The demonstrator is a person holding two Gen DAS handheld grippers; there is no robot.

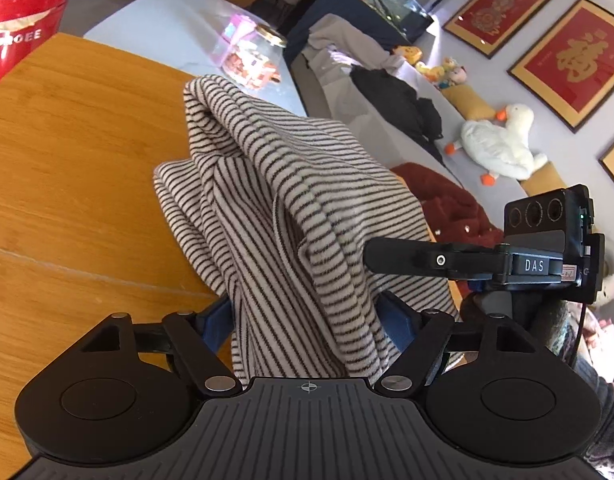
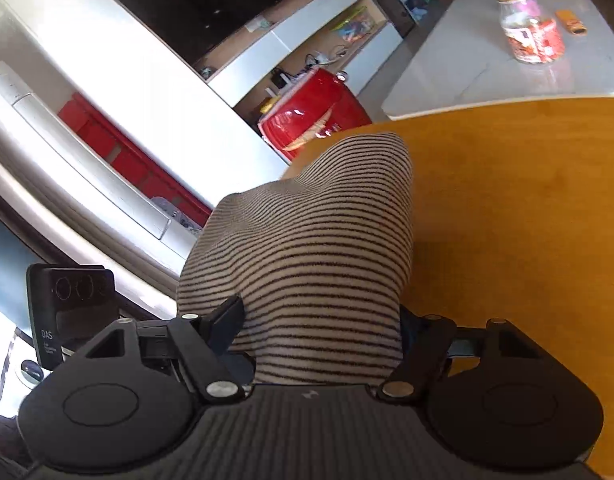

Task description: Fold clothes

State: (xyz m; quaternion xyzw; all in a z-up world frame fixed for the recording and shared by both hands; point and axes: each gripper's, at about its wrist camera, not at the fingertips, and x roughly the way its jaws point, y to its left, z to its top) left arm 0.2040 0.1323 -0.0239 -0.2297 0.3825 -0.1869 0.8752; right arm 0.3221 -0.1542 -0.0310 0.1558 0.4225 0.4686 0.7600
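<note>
A cream garment with thin dark stripes (image 1: pixel 275 200) is held up above the wooden table (image 1: pixel 67 152), its far end bunched on the tabletop. My left gripper (image 1: pixel 307 320) is shut on the striped garment, whose cloth runs between the blue pads (image 1: pixel 217 322) and hides the fingertips. The right gripper (image 1: pixel 427 260) shows in the left wrist view at the right, its black finger touching the cloth. In the right wrist view my right gripper (image 2: pixel 319 340) is shut on the striped garment (image 2: pixel 315 240), which drapes over it above the table (image 2: pixel 527 220).
A red appliance (image 1: pixel 19 12) stands past the table's far left edge, also in the right wrist view (image 2: pixel 315 116). A glass jar (image 1: pixel 255 60) sits on a white table behind. A sofa at the right holds clothes, a maroon garment (image 1: pixel 447 200) and a plush goose (image 1: pixel 499 144).
</note>
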